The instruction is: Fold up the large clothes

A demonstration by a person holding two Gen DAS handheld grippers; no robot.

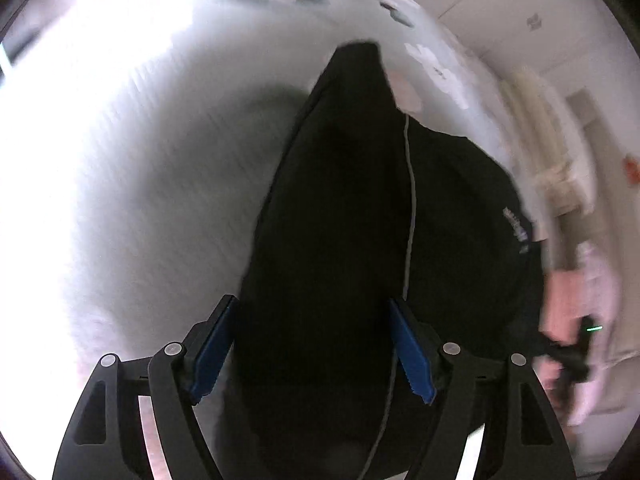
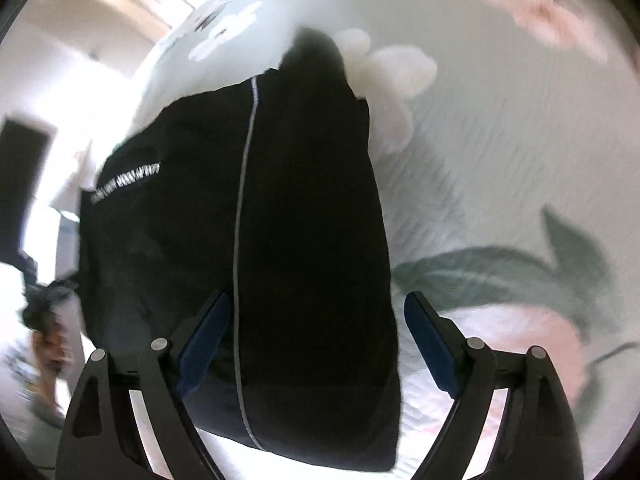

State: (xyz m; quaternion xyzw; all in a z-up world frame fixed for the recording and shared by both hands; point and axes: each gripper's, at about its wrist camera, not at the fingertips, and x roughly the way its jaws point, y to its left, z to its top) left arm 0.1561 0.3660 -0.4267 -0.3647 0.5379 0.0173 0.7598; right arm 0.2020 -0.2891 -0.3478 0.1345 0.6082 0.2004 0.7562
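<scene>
Black garment [image 1: 340, 240] lies on the bed, on a floral sheet [image 2: 500, 168] printed with pink flowers and grey-green leaves. It reads as already folded at least once: a long, narrow dark slab with a pale piping line running lengthwise and a strip of white lettering near its far-left edge in the right wrist view.

Near: left hand-held gripper [image 1: 314, 344] has its blue pads spread apart, the near end of the garment lying between them; no cloth visibly pinched. Right hand-held gripper [image 2: 316, 344] likewise stands open, its left pad at the piping line, its right pad clear of the cloth's right edge over bare sheet. Whether the pads touch the fabric: cannot tell, both views are motion-blurred.

Middle: garment body looks flat, edges fairly straight, a lower layer showing as a band at the near hem in the right wrist view.

Far: the garment narrows to a rounded tip toward the far part of the bed; beyond it, sheet, then pale walls.

Judgement: lengthwise folds appear done. Likely left: one or more crosswise folds to shorten the slab, then squaring it up. Neither gripper holds cloth yet for that.
</scene>
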